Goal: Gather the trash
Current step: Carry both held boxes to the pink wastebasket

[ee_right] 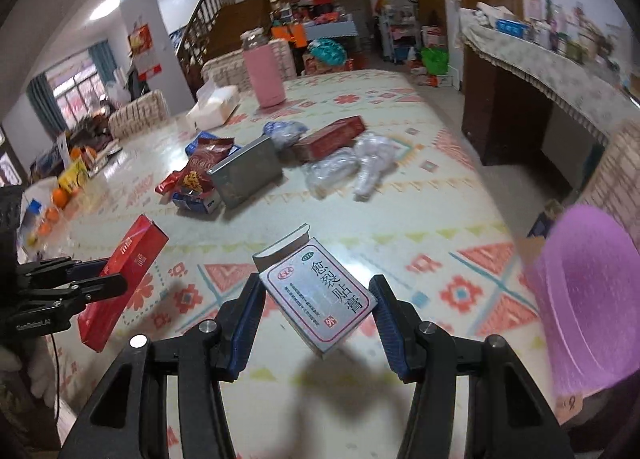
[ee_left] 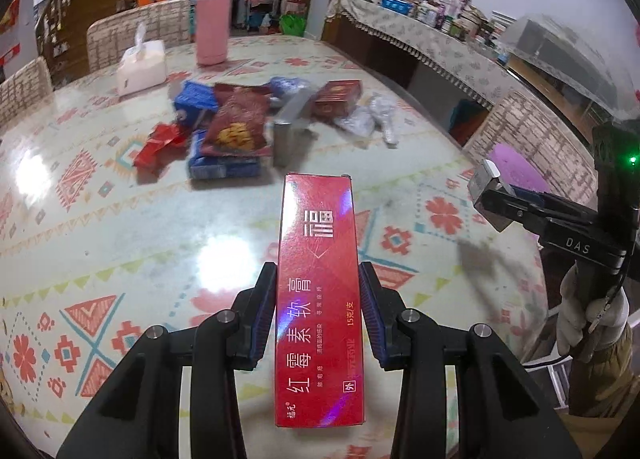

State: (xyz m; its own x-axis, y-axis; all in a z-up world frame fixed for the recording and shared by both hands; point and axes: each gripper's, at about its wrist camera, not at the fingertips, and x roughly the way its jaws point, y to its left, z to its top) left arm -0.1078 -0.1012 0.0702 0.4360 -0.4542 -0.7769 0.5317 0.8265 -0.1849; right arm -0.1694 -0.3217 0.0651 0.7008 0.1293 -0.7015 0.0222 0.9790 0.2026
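In the left wrist view, the left gripper fills the bottom centre of the frame, its blue pads pressed against both long sides of a red carton that runs lengthwise up the middle, lifted above the table. At the right edge of that frame a gloved hand carries the right gripper, which clasps a silver box.

In the right wrist view, the right gripper's jaws sit at bottom centre, gripping the silver box, which is tilted with its open flap pointing to the upper left. The red carton shows at the left edge of this frame, slanted in the left gripper's fingers. A purple bin bulges in at the right edge, blurred, beside the table.

Farther up, at the middle of both frames, the rest of the trash lies heaped on the patterned tablecloth: a red snack bag, blue packets, a grey box, a dark red box and crumpled clear plastic.

Beyond the heap, in the upper left, stand a white tissue pack and a pink flask.
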